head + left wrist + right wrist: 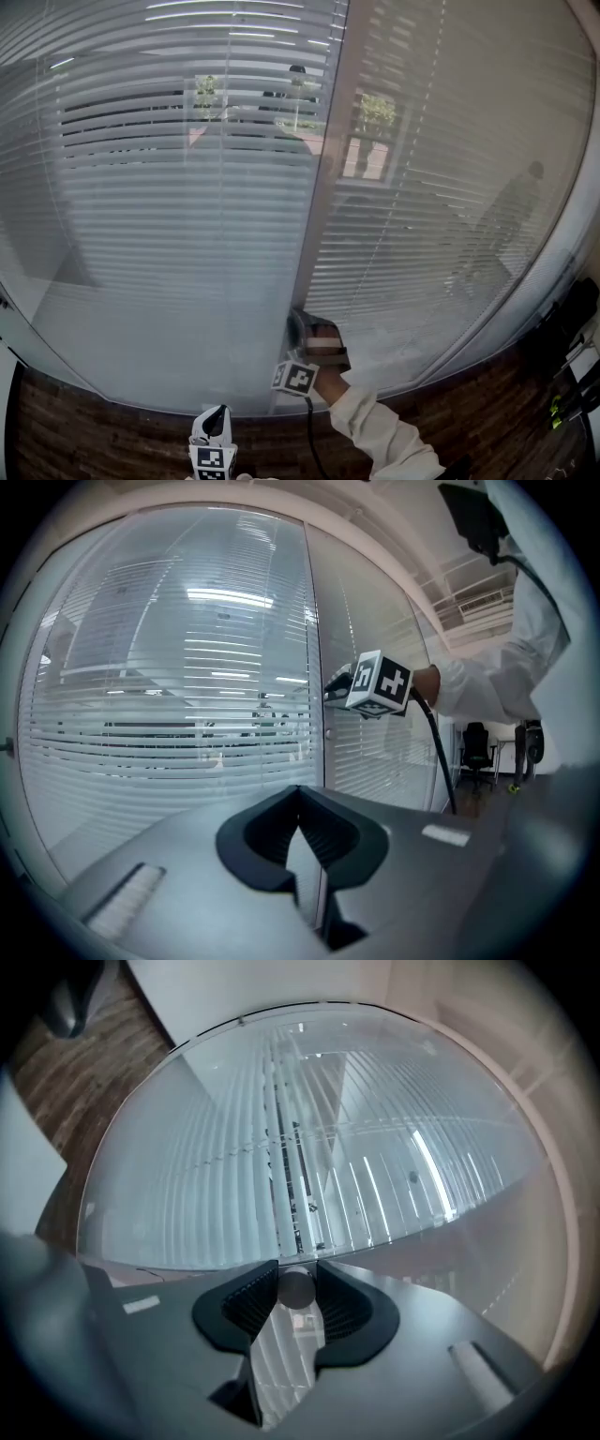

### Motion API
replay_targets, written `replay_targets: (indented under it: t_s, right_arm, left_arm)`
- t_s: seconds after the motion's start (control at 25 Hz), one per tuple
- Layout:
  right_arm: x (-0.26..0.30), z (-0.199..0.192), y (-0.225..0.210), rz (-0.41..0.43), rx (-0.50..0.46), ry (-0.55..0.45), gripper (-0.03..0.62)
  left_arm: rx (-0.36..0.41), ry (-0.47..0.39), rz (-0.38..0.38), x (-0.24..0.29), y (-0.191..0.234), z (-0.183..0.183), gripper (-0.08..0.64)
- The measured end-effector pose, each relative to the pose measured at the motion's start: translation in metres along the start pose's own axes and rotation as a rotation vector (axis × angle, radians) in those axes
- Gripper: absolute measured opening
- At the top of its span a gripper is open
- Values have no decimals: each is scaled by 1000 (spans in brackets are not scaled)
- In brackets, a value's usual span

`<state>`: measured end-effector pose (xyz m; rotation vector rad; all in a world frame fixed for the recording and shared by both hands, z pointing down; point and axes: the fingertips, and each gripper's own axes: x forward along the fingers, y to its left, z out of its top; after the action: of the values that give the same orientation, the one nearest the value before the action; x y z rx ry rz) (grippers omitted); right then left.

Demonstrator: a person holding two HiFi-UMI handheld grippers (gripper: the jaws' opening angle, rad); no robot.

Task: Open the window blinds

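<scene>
Right hand-held gripper (302,328) clamped on small round knob (297,1290), pads pressing both sides. Knob sits on vertical frame post (323,178) between two glazed panels. Left hand-held gripper (300,791) has jaws together, empty, low, clear of glass. Blinds (178,234): thin pale horizontal slats, apparently sealed behind glass, so no direct hold; upper band partly see-through. Knob: smooth grey cylinder, rigid, likely slippery and light to turn. Best hold is around its sides, twisting, not pulling. Slats look flimsy.
</scene>
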<state>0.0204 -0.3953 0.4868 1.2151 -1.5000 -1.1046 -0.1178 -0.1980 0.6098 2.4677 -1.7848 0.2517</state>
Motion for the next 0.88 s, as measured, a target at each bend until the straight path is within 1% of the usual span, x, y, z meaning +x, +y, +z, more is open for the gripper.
replay_targets:
  t_s: [0.12, 0.28, 0.48, 0.68, 0.88]
  right_arm:
    - [0, -1, -4, 3, 131, -1, 129]
    - [1, -2, -7, -11, 251, 3, 129]
    - [2, -4, -10, -10, 434, 13, 129]
    - [2, -6, -13, -7, 589, 23, 129]
    - [2, -9, -14, 2, 739, 32, 127]
  left_arm:
    - [10, -14, 12, 1, 4, 2, 0]
    - [10, -7, 12, 0, 5, 0, 0]
    - [14, 0, 36, 0, 8, 0, 0]
    - [0, 0, 13, -1, 3, -1, 0]
    - [-2, -2, 13, -1, 2, 1, 0]
